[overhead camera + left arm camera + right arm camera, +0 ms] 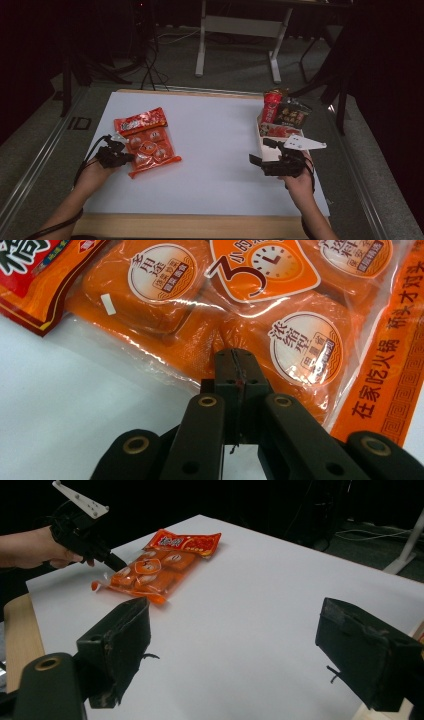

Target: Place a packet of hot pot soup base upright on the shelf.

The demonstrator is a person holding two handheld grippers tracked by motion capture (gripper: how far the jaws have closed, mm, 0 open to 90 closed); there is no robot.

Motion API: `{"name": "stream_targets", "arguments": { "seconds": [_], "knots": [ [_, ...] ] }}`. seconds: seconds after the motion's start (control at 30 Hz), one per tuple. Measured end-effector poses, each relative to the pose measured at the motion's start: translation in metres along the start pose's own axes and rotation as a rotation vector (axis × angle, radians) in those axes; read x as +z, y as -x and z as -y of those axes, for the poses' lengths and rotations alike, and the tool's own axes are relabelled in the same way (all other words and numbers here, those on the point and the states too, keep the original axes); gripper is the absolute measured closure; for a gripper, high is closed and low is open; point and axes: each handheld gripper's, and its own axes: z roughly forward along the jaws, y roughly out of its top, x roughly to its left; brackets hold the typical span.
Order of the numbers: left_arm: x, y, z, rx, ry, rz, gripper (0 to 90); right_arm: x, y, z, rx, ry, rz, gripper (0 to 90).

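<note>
Packet (147, 141) of orange seasoning blocks lay flat on the white table sheet (215, 150), and I took it as my landmark. Left gripper (119, 156) sat at the packet's near left edge; in the left gripper view (235, 371) its jaws were pressed tight together, tips lying over the clear wrapper beside a round-labelled block. I could not tell whether any film was pinched between them. From the right gripper view, that same gripper (112, 560) touched the packet's (159, 567) edge, held by a hand (35, 547). Right gripper (265, 161) was well apart from the packet, across the sheet, jaws spread wide over bare sheet (240, 630). Behind it stood a small group of snack packages (281, 116), also far from the packet.
</note>
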Motion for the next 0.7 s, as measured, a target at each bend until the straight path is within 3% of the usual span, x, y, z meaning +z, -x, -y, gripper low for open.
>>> {"name": "stream_targets", "arguments": {
  "seconds": [0.07,0.13,0.2,0.3,0.33,0.53,0.7],
  "knots": [
    [0.0,-0.002,0.0,-0.004,0.006,0.01,89.9,0.0,0.001,0.0,0.002,0.001,-0.001,14.1],
    [-0.001,-0.006,-0.002,-0.012,0.012,-0.01,89.9,-0.001,0.001,0.0,0.001,0.001,0.001,14.1],
    [-0.003,-0.016,-0.005,-0.06,0.037,-0.043,89.9,-0.001,0.0,0.0,0.001,0.003,0.0,14.1],
    [-0.003,-0.019,-0.006,-0.071,0.047,-0.058,89.9,-0.001,0.0,0.0,-0.001,0.002,0.002,14.1],
    [-0.004,-0.027,-0.01,-0.1,0.069,-0.093,89.9,-0.001,0.0,0.0,0.0,0.002,0.001,14.1],
    [0.001,-0.047,-0.018,-0.154,0.074,-0.142,89.9,-0.001,0.001,0.0,0.001,0.002,0.001,14.1],
    [0.009,-0.055,-0.023,-0.165,0.064,-0.164,89.9,0.0,0.0,0.0,0.0,-0.001,-0.004,14.1]
  ]
}}
